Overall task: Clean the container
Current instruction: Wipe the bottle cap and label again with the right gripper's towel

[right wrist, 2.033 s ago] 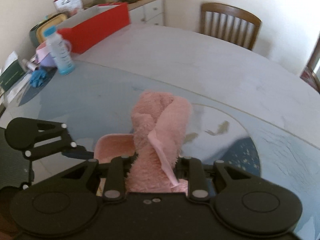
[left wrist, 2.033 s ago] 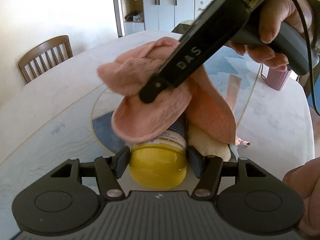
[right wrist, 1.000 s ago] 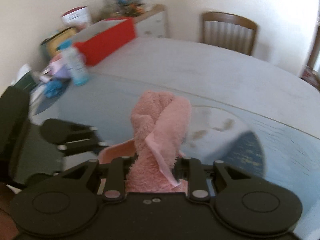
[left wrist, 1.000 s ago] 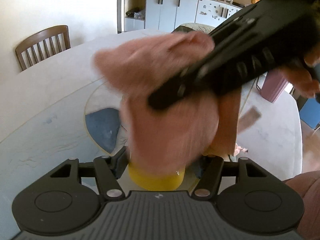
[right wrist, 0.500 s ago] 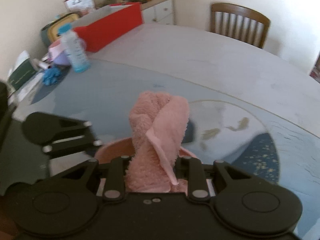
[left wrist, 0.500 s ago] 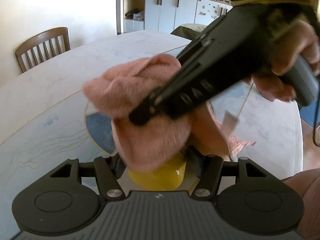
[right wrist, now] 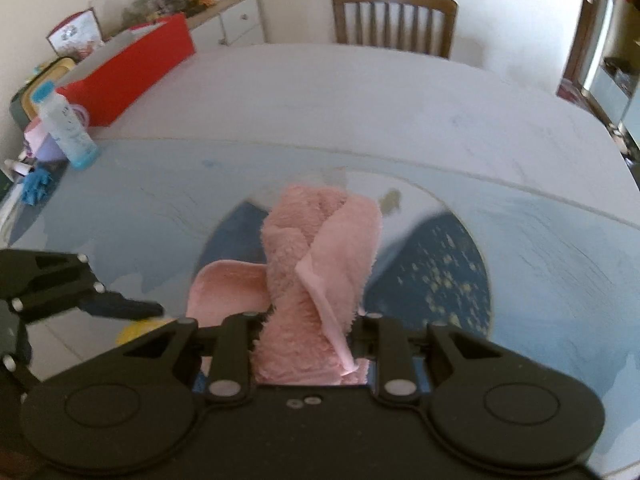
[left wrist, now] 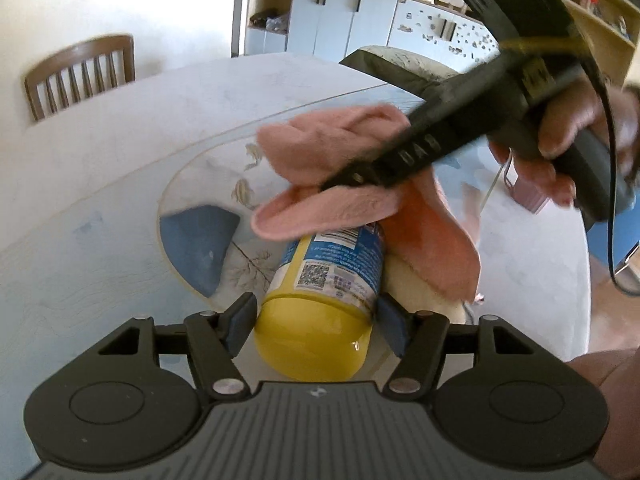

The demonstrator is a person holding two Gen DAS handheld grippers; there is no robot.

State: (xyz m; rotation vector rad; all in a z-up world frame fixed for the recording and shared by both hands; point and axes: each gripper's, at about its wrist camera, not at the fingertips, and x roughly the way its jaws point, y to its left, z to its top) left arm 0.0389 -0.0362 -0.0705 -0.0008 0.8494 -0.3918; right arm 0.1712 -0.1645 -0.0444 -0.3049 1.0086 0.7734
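Observation:
A yellow jar (left wrist: 320,300) with a blue and white label lies tilted away from me, and my left gripper (left wrist: 316,320) is shut on its yellow end. A pink fluffy cloth (left wrist: 340,184) drapes over the jar's far end, clamped in my right gripper (left wrist: 360,176), which a hand (left wrist: 560,132) holds at the upper right. In the right wrist view the cloth (right wrist: 320,272) stands bunched between the fingers of the shut right gripper (right wrist: 308,344). The left gripper (right wrist: 60,284) shows at the left edge, with a sliver of the yellow jar (right wrist: 132,330) under it.
The round table (right wrist: 360,112) is pale marble with a blue inlay. A red box (right wrist: 132,64), a clear bottle with a blue cap (right wrist: 64,132) and small clutter stand at its far left. Wooden chairs (right wrist: 394,16) stand at the table's edge. A pink cup (left wrist: 528,196) sits on the right.
The right gripper has swept the cloth up the jar towards its far end, uncovering the label. The left gripper has kept its hold on the jar.

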